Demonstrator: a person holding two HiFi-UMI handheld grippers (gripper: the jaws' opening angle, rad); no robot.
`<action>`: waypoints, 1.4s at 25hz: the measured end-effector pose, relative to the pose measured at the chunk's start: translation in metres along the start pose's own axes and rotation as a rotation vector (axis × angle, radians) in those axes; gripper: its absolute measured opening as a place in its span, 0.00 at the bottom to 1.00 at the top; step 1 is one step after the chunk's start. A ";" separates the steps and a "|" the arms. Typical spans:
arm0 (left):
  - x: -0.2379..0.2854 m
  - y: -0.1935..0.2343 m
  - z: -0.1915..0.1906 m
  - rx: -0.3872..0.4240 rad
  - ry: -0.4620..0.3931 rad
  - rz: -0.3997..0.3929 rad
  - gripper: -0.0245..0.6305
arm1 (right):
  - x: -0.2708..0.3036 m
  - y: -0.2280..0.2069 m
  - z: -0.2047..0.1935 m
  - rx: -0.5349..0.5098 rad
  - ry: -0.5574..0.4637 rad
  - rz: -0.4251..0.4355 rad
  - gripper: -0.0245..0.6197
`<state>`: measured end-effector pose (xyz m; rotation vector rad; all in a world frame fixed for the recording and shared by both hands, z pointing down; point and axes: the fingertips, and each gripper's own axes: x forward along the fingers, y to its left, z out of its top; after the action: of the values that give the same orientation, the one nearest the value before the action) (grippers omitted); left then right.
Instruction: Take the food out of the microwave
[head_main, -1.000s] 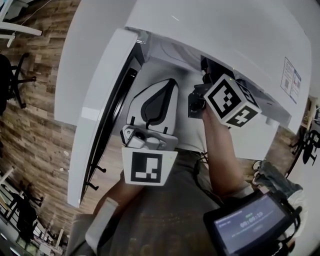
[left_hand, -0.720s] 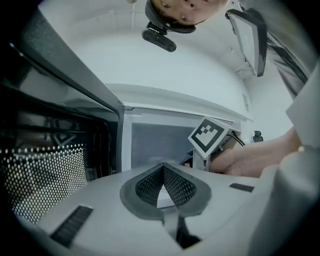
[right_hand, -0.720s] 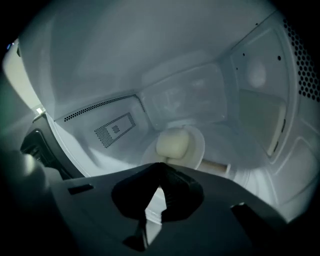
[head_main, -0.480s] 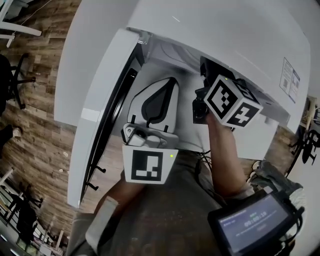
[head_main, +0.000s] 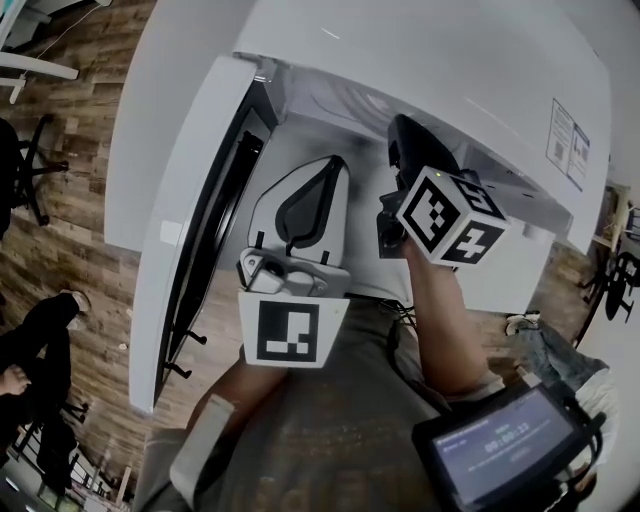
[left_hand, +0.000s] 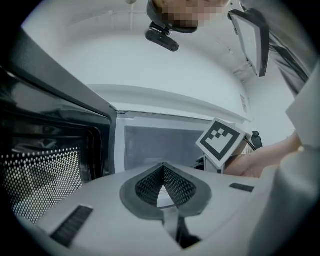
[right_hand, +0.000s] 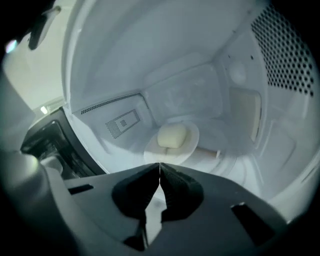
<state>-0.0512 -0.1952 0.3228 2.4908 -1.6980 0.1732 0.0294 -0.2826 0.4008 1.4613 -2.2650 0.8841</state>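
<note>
— Deep inside the microwave (right_hand: 150, 60), toward the back of its floor: a pale, rounded piece of food (right_hand: 172, 135), sitting on a small white plate (right_hand: 194, 141). Food clear of both claws.

— And nearest to it?

— Right gripper (right_hand: 159, 165), reaching in through the open front, aimed at the plate and tilted downward. Tips pressed together, nothing pinched between them. Plate just beyond the tips; no grip on it.

— Seen from above?

— Only its marker cube (head_main: 450, 215) and the bare forearm (head_main: 450, 320) behind it. Jaws tucked under the microwave's top, out of the head view.

— Left gripper (left_hand: 163, 165)?

— Held at the mouth of the cavity, roughly level, beside the door (head_main: 190, 240) swung wide to the left. Closed as well, pads meeting at the tips, empty. Well apart from the food.

— Anything else inside?

— Perforated vent holes (right_hand: 285, 55) high on the right wall, a pale rectangular panel (right_hand: 246, 117) below them, a small dotted patch (right_hand: 122, 122) on the left wall.

— Around the microwave?

— Wood-plank floor (head_main: 70, 230), an office chair (head_main: 25, 165) at far left, a person in dark clothes (head_main: 30, 345) at lower left, a lit screen (head_main: 505, 445) at lower right near the right arm.
</note>
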 end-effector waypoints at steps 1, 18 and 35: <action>0.000 -0.001 0.000 -0.003 0.003 0.000 0.05 | -0.001 0.000 0.002 -0.054 -0.012 -0.016 0.05; 0.007 0.002 0.001 -0.002 -0.001 0.001 0.05 | 0.020 0.005 0.016 -0.384 0.026 -0.111 0.05; 0.001 -0.002 0.003 0.006 -0.001 0.010 0.05 | 0.000 0.012 -0.006 -0.386 0.087 -0.035 0.05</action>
<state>-0.0493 -0.1962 0.3200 2.4872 -1.7132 0.1786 0.0180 -0.2751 0.4015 1.2577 -2.1843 0.4546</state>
